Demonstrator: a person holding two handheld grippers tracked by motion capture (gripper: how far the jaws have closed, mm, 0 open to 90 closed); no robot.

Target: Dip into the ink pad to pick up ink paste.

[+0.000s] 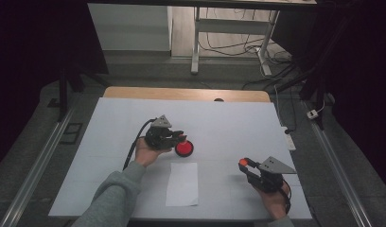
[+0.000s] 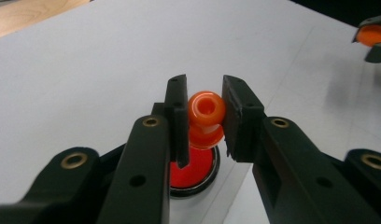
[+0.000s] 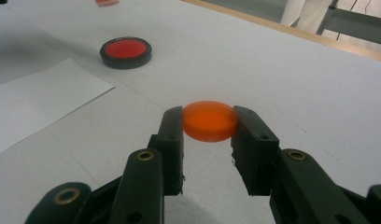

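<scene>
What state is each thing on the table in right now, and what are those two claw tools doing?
Left gripper: shut on the stamp.
Stamp: held just above the ink pad.
Ink pad: uncovered, red face up.
Right gripper: shut on the lid.
Lid: off the pad, held level.
Paper: flat, blank.

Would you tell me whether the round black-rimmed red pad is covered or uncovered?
Uncovered: the black-rimmed red pad lies bare, and the right gripper holds the orange lid.
</scene>
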